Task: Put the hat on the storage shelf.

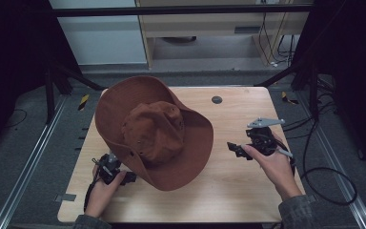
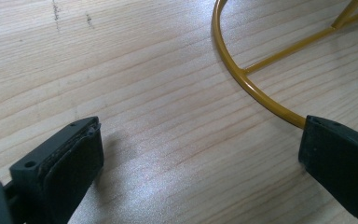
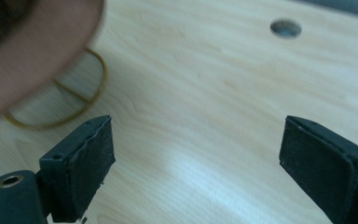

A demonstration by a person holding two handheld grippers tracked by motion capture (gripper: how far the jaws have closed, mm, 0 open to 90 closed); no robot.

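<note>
I have both tongs open and empty — left tongs [image 2: 200,154] low over the tabletop [image 2: 135,84], right tongs [image 3: 196,161] spread wide too. The brown hat [image 1: 155,131] sits tilted on a yellow wire stand [image 2: 242,77], between the two tongs. The stand's ring touches or passes behind the left tongs' far jaw. My guess: approach the brim from both sides, pinch fabric only — avoid the wire.

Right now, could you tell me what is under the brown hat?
A yellow wire stand sits on the table beneath the hat; its ring base and some struts show. The hat covers its upper part.
</note>
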